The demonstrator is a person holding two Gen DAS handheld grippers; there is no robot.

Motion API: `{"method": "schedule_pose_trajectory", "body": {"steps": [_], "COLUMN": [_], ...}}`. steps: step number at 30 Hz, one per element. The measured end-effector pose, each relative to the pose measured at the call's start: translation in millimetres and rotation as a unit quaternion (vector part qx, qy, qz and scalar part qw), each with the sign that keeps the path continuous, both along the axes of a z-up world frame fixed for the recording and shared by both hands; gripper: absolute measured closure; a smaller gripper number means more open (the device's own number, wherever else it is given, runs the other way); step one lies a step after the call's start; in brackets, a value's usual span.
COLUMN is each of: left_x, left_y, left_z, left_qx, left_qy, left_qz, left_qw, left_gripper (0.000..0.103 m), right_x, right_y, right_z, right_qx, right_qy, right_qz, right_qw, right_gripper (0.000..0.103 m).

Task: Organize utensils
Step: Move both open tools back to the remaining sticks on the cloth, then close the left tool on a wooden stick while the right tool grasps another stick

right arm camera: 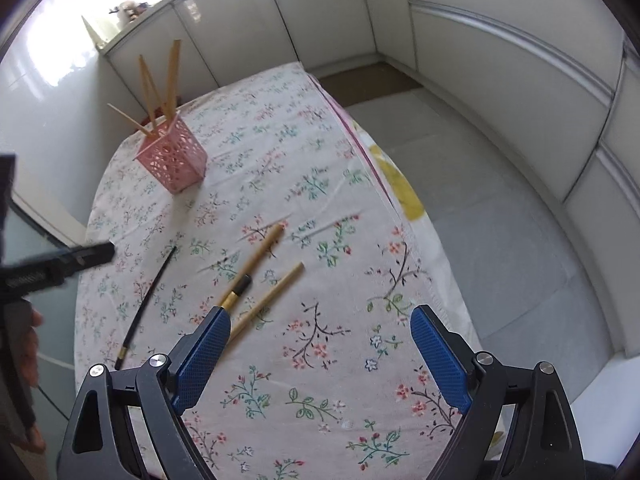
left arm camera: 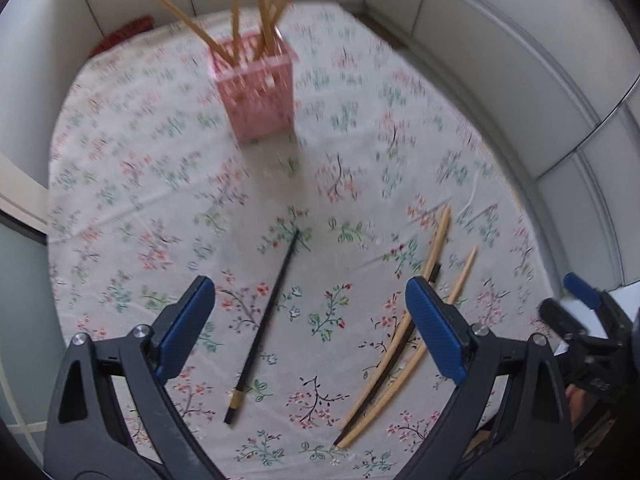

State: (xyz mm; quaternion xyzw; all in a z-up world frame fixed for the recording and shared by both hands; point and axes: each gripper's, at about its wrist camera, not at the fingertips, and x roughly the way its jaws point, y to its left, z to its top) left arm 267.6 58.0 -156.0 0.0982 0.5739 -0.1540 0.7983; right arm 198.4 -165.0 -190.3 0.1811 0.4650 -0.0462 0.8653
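Reading the left wrist view from its left edge: the left gripper (left arm camera: 310, 330) has its fingers (left arm camera: 186, 328) spread wide with nothing pinched. A lone black chopstick (left arm camera: 264, 330) lies on the floral-clothed worktop (left arm camera: 120, 200) in the gap between them, low centre of frame, gold-banded end nearest the camera. Judgement: the wide spread is there to straddle this stick before closing on it.

Upper centre of the frame, blurred: a pink perforated holder (left arm camera: 262, 96) stands upright, several bamboo chopsticks (left arm camera: 236, 4) fanning out of its top. Evidently the collecting point; sticks lean because the holder is roomy.

Lower right: a loose cluster of two bamboo chopsticks (left arm camera: 444, 308) with another black one (left arm camera: 372, 392) tucked alongside, partly behind the right-hand finger. At the far right edge, the right gripper (left arm camera: 580, 308) shows.

Right wrist view: the right gripper's own fingers (right arm camera: 204, 354) also stand wide and empty, over bare cloth. The cluster sits just left of them, centre-left of frame; the holder is upper left. Likely each hand takes its nearer sticks. Three or four remain unsorted.
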Motion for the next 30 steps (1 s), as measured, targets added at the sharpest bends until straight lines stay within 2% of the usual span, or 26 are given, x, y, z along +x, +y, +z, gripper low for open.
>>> {"method": "schedule_pose_trajectory", "body": {"steps": [4, 8, 10, 12, 18, 20, 22, 24, 27, 30], "left_x": [8.3, 14.6, 17.7, 21.9, 27.0, 26.2, 26.4, 28.2, 31.4, 33.9], "left_y": [-21.6, -70.4, -93.5, -113.6, -152.1, -157.5, -160.8, -160.7, -152.0, -120.5], "left_z": [-23.7, -45.7, -54.7, -61.6, -79.1, -79.8, -78.4, -76.2, -74.7, -67.7], "left_qx": [-0.004, -0.003, 0.01, 0.018, 0.049, 0.054, 0.054, 0.053, 0.047, 0.044], "left_qy": [0.038, 0.074, 0.083, 0.09, 0.11, 0.103, 0.1, 0.098, 0.094, 0.07], "left_qz": [-0.018, -0.072, -0.092, -0.105, -0.135, -0.142, -0.143, -0.143, -0.14, -0.114], "left_qw": [0.9991, 0.9947, 0.9922, 0.9902, 0.9835, 0.9831, 0.9832, 0.9834, 0.9846, 0.9901], "left_gripper": [0.007, 0.01, 0.018, 0.036, 0.043, 0.046, 0.059, 0.093, 0.093, 0.094], "right_x": [-1.6, -0.1, -0.7, -1.8, -1.7, -1.0, 0.1, 1.3, 3.2, 11.0], "right_y": [-5.5, -15.3, -20.6, -27.5, -46.3, -48.6, -48.8, -46.2, -40.9, -35.6], "right_z": [-0.8, -3.1, -3.1, -3.1, -9.6, -11.4, -12.0, -12.1, -13.6, -17.3], "right_qx": [0.011, 0.032, 0.035, 0.038, 0.069, 0.076, 0.082, 0.082, 0.075, 0.071], "right_qy": [-0.003, 0.004, 0.004, 0.004, 0.018, 0.021, 0.023, 0.025, 0.031, 0.049], "right_qz": [-0.01, -0.032, -0.044, -0.058, -0.082, -0.085, -0.085, -0.081, -0.076, -0.079], "right_qw": [1.0, 0.999, 0.998, 0.998, 0.994, 0.993, 0.993, 0.993, 0.994, 0.993], "right_gripper": [0.01, 0.01, 0.01, 0.01, 0.01, 0.01, 0.01, 0.01, 0.01, 0.01]}}
